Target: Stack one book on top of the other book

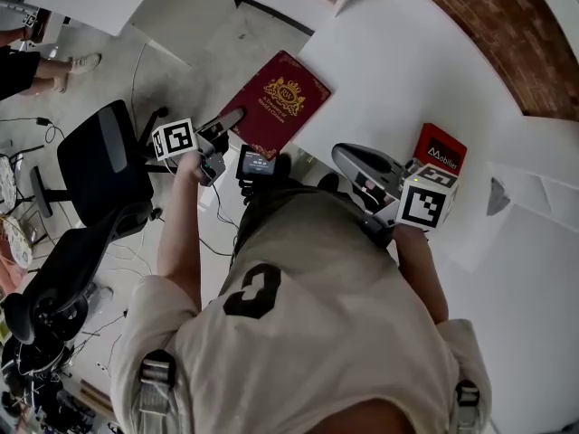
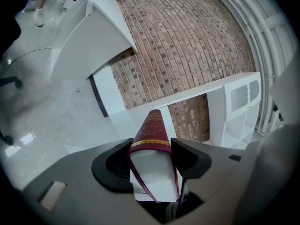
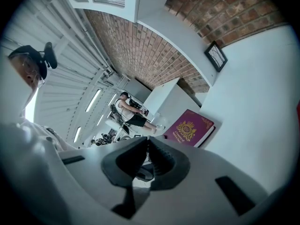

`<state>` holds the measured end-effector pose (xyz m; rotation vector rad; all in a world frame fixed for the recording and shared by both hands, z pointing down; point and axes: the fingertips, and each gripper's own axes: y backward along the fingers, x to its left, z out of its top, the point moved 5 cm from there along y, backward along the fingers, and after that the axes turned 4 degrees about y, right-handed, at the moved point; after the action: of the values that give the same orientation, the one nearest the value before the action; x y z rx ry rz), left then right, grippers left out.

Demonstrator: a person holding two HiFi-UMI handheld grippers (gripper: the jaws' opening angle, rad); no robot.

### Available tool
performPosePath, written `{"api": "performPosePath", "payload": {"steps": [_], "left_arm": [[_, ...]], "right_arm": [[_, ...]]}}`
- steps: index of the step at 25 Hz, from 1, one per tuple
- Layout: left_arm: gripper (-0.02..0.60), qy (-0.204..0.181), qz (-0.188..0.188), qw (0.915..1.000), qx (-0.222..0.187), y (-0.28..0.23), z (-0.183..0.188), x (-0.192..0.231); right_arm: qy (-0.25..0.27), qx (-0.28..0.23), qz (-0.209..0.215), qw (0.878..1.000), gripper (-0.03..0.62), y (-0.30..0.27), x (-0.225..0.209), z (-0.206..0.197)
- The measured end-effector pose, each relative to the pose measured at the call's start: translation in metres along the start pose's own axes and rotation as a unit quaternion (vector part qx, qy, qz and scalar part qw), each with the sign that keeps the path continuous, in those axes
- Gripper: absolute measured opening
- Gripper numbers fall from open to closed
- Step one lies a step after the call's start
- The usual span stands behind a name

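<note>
Maroon book [image 2: 151,130] in left hand-held gripper [image 2: 151,154]; head view shows crest [image 1: 284,91].

A maroon book [image 1: 274,98] is marked with a gold crest and gold lettering, and its pages are seen to be white. A red book [image 1: 441,148] is crossed by a black strip with white lettering. The bench [image 1: 407,52] is white, the wall [image 1: 516,34] is patterned in red-brown brick, and the floor [image 1: 194,52] is grey. Black-and-white square markers are carried on the cubes of the left gripper [image 1: 231,120] and the right gripper [image 1: 344,158].
</note>
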<state>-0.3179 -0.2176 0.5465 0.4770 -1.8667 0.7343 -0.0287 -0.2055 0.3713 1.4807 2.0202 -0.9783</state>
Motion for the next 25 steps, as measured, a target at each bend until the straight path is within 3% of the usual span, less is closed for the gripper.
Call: {"api": "performPosePath", "payload": {"steps": [10,16,22,25], "left_arm": [[0.225,0.048,0.007,0.9981,-0.038,0.005,0.013,-0.016],[0.218,0.082,-0.021,0.9951,-0.05,0.003,0.009,-0.03],[0.213,0.093,-0.022,0.9933,-0.066,-0.02,0.004,-0.04],[0.212,0.109,-0.049,0.9897,-0.079,-0.019,0.005,-0.052]], "right_arm": [[0.01,0.017,-0.007,1.0,0.006,-0.014,0.002,-0.008],[-0.015,0.001,-0.018,1.0,0.006,-0.01,0.003,-0.022],[-0.033,-0.009,-0.025,0.999,0.006,0.005,-0.012,-0.032],[-0.035,-0.02,-0.033,0.999,0.006,0.011,-0.009,-0.034]]}}
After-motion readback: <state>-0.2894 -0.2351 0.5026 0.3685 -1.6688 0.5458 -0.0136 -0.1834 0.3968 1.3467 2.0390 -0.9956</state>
